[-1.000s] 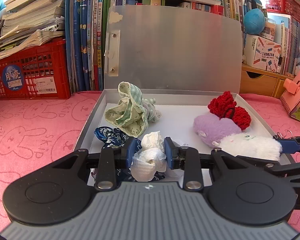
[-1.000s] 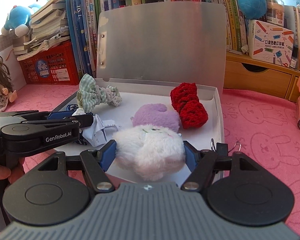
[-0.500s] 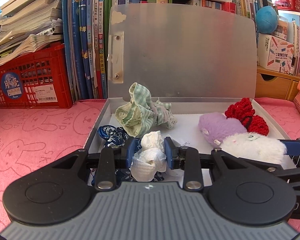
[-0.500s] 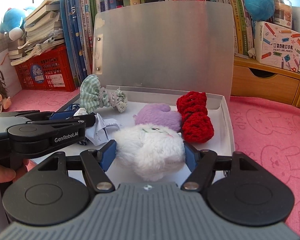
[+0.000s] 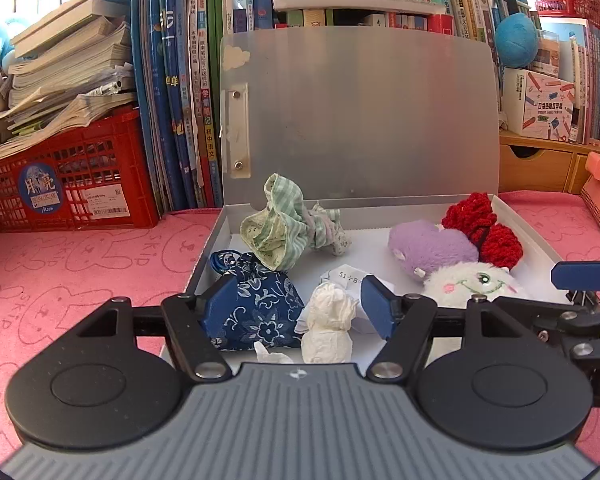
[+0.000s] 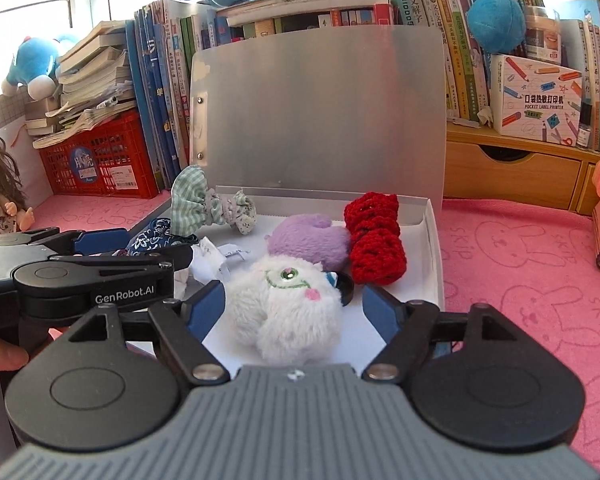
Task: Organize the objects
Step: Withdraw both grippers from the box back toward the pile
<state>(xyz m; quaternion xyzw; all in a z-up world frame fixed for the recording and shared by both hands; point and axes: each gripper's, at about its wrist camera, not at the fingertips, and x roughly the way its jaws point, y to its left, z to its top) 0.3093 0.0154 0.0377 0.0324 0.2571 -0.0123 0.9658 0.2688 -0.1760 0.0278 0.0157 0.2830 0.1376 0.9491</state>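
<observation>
Nearest: left gripper (image 5: 296, 300) opening, pads clear of crumpled white tissue wad (image 5: 327, 330) dropped between them, beside blue floral fabric pouch (image 5: 256, 312). Right gripper (image 6: 294, 308) opening, releasing fluffy white plush toy (image 6: 288, 312). All inside open grey plastic case (image 5: 360, 120), apparently for tidy storage. Readable: "GenRobot.AI"; farther, "POCKET LABEL PRINTER" on white cardboard box (image 6: 536, 100).

Blue floral pouch (image 5: 256, 312), red crochet (image 6: 374, 240)
</observation>
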